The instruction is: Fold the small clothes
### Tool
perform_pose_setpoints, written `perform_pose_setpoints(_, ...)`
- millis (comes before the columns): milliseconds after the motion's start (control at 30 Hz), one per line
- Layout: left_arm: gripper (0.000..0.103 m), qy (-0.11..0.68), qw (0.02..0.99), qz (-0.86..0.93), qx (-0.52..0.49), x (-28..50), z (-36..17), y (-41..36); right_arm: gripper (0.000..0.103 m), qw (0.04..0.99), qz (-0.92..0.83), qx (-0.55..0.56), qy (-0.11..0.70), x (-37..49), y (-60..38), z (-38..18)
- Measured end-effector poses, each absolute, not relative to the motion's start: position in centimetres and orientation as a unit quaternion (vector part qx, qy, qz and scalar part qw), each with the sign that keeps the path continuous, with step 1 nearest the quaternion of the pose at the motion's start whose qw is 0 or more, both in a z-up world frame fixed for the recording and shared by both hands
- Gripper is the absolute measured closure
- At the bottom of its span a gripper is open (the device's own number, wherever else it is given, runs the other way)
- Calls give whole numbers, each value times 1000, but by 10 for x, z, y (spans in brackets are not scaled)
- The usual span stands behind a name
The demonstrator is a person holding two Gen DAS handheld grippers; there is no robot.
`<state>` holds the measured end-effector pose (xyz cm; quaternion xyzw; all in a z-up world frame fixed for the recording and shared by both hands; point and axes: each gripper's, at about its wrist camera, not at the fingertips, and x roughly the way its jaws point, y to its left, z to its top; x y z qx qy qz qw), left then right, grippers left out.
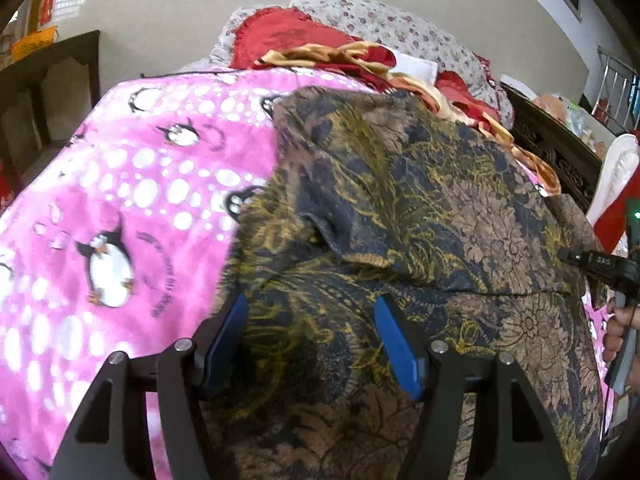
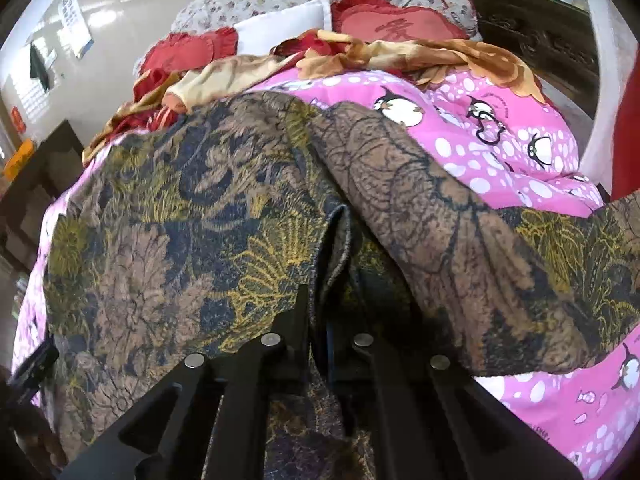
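Note:
A brown, navy and yellow floral garment lies spread on a pink penguin blanket. My left gripper is open, its blue pads standing apart just above the garment's near-left part, holding nothing. In the right wrist view the garment fills the middle, with a fold of it raised and draped to the right. My right gripper is shut on an edge of the garment, which runs between the closed black fingers. The right gripper also shows at the right edge of the left wrist view.
Red heart-shaped cushions, a floral pillow and an orange-red patterned cloth lie at the bed's far end. A dark carved headboard stands to the right. Dark furniture stands to the left on a pale floor.

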<state>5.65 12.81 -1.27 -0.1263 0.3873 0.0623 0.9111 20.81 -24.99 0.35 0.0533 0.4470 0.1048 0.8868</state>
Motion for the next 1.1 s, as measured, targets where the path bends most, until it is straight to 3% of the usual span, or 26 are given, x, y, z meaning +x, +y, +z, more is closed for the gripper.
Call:
perform_pose_setpoints(133,28,340,927,72,-144,56,22,141,90,897,124,57,420,195,-260,35)
perform_pose_setpoints(200,23,325,933,57,-146,78,38,142,75,910,124,59,390,183,-269,51)
perform_pose_setpoints(300,25,338,931,63,-120,124,43,133,76,917,136,67,369,173,-269,59)
perform_pose_setpoints(333,30,352,927,63,-118,141,39,131,76,914,140,65,376,175,-264,56)
perform_pose_setpoints(400,58,382,915,76,-104,173,26,124,82,911,123,44,392,181,-249,45)
perform_pose_setpoints(433,59,392,911,81,-97,183,19,122,85,908,118,40,400,187,-241,37)
perform_pose_setpoints(567,59,426,894,100,-98,202,-21,125,87,902,95,32,419,209,-219,8)
perform_pose_setpoints(633,58,402,906,96,-92,194,-29,123,87,903,91,21,418,213,-213,-10)
perform_pose_setpoints(733,57,406,904,96,-89,196,-30,123,85,914,67,-29,399,207,-198,-11)
perform_pose_setpoints(800,50,412,903,92,-79,198,-30,120,84,913,57,-53,400,207,-191,-11)
perform_pose_setpoints(967,50,407,905,101,-67,184,5,117,84,902,37,-41,428,202,-197,10)
perform_pose_setpoints(1033,40,369,922,97,-71,164,24,109,77,915,45,-40,400,184,-191,25)
perform_pose_setpoints(1067,34,366,924,87,-66,157,25,100,68,917,55,-43,392,177,-184,26)
perform_pose_setpoints(1100,34,371,924,75,-55,155,20,90,63,915,61,-48,396,173,-176,22)
